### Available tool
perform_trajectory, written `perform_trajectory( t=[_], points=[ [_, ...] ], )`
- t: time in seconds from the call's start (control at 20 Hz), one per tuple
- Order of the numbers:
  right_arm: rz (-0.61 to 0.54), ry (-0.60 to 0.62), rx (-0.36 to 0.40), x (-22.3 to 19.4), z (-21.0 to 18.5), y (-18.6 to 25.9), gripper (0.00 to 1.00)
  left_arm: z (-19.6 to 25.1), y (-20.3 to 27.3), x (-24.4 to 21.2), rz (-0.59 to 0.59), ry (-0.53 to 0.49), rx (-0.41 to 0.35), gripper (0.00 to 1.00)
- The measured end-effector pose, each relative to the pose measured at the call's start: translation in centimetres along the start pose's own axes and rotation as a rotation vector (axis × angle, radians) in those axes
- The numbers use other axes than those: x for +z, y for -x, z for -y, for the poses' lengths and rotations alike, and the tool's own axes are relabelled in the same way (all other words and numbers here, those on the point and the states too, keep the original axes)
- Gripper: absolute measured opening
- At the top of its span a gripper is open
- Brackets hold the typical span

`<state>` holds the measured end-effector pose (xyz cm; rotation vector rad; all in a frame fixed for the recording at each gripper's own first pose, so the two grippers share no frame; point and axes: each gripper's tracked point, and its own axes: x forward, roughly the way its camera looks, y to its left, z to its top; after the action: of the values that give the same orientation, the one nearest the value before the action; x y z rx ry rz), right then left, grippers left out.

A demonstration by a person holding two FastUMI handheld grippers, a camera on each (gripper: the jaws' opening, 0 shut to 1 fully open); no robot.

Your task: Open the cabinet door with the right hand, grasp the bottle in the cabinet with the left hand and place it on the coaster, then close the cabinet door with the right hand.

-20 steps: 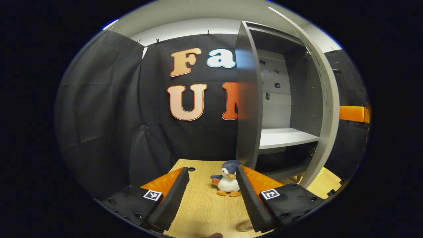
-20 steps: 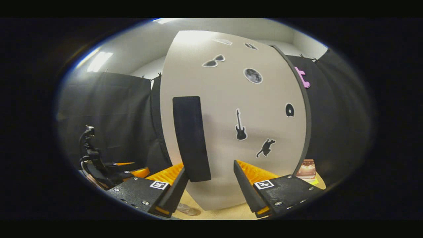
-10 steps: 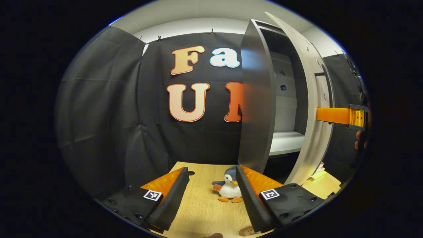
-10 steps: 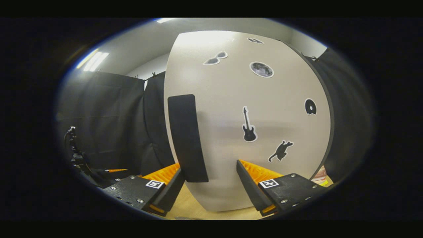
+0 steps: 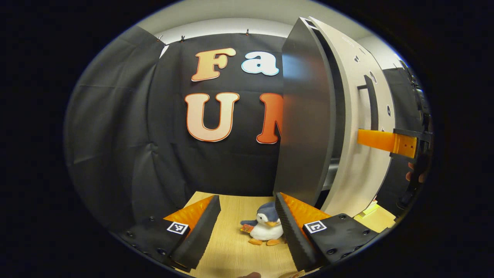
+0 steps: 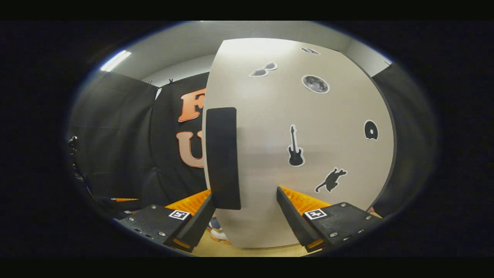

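Your right gripper (image 6: pixel 245 216) is spread, its fingers set against the cabinet door (image 6: pixel 301 154) beside the upright black handle (image 6: pixel 223 158). The door stands tall on the table (image 5: pixel 235 247), nearly closed — a narrow gap hides the interior. Your left gripper (image 5: pixel 247 227) is spread too, empty, over a toy penguin (image 5: pixel 264 231). The bottle's place can't be made out.
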<state>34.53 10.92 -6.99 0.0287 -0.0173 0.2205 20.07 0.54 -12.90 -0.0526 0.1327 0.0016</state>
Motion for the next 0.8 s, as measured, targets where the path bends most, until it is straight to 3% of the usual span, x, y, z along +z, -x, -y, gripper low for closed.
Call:
perform_trajectory(
  t=[0.15,0.5,0.8],
  points=[
    [0.012,0.02,-0.026,-0.4,0.4,-0.8,0.92,0.4,-0.6,-1.0,-0.027,0.018,-0.025,0.94],
    [0.027,0.044,-0.057,-0.4,0.9,-1.7,0.92,-0.5,-0.4,-1.0,-0.017,0.018,0.002,0.94],
    [0.005,0.024,-0.019,-0.5,0.5,-0.7,0.93,0.6,2.5,0.2,-0.012,-0.004,0.015,0.96]
  ],
)
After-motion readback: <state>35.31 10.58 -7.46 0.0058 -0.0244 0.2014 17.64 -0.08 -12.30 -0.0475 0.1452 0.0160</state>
